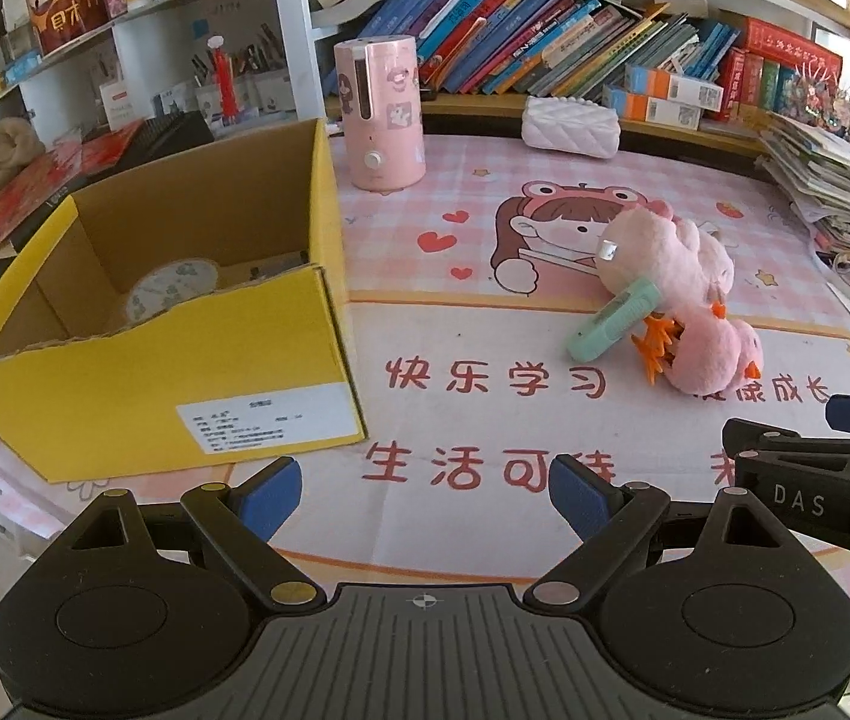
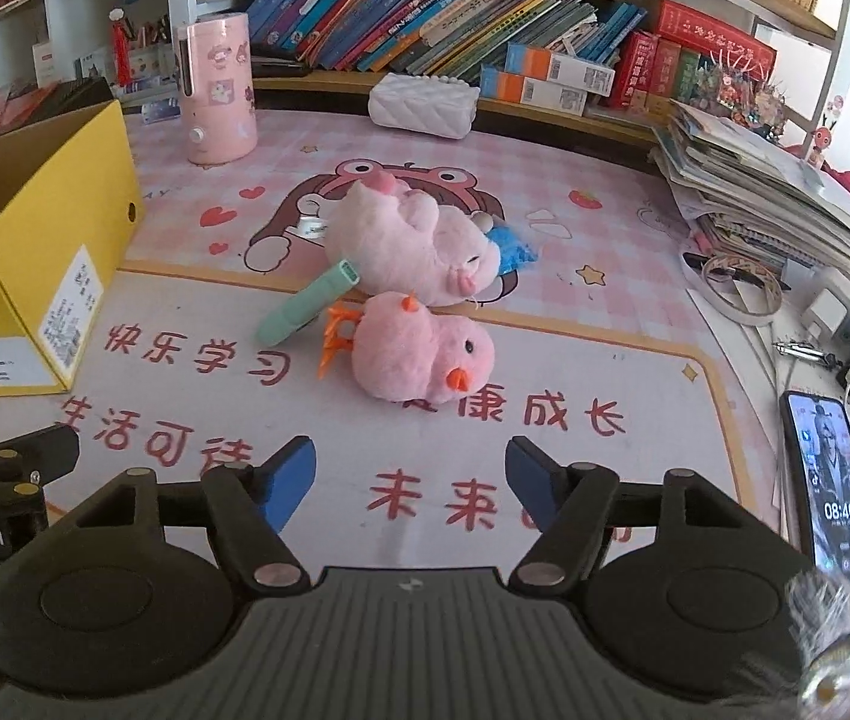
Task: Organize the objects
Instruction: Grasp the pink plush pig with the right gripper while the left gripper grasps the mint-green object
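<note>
Counter: yellow box (image 1: 155, 384), pink chick (image 2: 419, 354), pink pig (image 2: 413, 246), green marker (image 2: 305, 303). Left gripper (image 1: 425, 495) and right gripper (image 2: 410, 480): fingers apart, empty.

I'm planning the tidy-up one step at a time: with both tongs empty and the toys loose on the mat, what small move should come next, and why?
Probably ease the right tongs forward to straddle the pink chick plush. It lies nearest, almost straight ahead of those open, empty jaws, and the yellow box stands open to the left, ready to receive it. The green tube and pink pig plush can follow.
</note>
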The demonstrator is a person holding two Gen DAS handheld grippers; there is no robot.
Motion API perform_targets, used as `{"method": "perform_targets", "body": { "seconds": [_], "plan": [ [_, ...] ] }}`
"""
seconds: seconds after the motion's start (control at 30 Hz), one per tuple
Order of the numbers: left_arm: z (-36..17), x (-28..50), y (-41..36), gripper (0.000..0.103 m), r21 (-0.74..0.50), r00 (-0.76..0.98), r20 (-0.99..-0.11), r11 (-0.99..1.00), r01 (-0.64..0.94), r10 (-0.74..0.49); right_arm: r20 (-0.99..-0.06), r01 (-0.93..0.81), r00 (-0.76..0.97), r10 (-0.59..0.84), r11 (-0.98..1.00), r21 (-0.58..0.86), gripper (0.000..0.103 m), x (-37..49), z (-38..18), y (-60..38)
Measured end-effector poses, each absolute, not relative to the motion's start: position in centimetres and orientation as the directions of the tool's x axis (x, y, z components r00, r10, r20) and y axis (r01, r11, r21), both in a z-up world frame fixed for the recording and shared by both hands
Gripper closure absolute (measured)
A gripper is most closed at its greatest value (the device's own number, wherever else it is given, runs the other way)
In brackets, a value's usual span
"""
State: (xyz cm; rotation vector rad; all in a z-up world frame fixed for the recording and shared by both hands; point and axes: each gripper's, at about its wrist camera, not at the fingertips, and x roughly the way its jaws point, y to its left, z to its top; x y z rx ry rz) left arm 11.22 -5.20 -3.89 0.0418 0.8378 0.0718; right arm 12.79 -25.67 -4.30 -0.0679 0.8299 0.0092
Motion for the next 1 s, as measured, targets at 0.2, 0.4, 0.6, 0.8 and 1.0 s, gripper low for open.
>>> {"method": "perform_targets", "body": {
  "seconds": [0.2,0.4,0.6,0.8,1.0],
  "plan": [
    [-4.1,11.9,-6.1,0.011,0.073,0.665,-0.742,0.996,-0.046,0.085,-0.741,-0.034,0.671,-0.011,0.998,-0.046,0.037,13.8,-4.8,-26.9],
    [-4.4,12.4,-6.5,0.011,0.075,0.651,-0.754,0.996,-0.048,0.088,-0.727,-0.061,0.686,0.02,0.998,-0.03,0.042,15.0,-5.3,-27.7],
    [-4.6,12.7,-6.6,0.011,0.081,0.635,-0.766,0.995,-0.054,0.097,-0.709,-0.149,0.701,0.073,0.988,-0.046,0.02,17.2,-5.8,-27.2],
    [-4.6,12.7,-6.5,0.011,0.09,0.63,-0.768,0.994,-0.067,0.112,-0.695,-0.343,0.717,0.051,0.894,-0.288,0.02,18.7,-7.5,-24.6],
    [-4.7,13.0,-6.5,0.011,0.066,0.626,-0.774,0.995,-0.07,0.095,-0.691,-0.388,0.723,0.024,0.841,-0.377,0.04,19.8,-8.8,-24.7]
  ]
}}
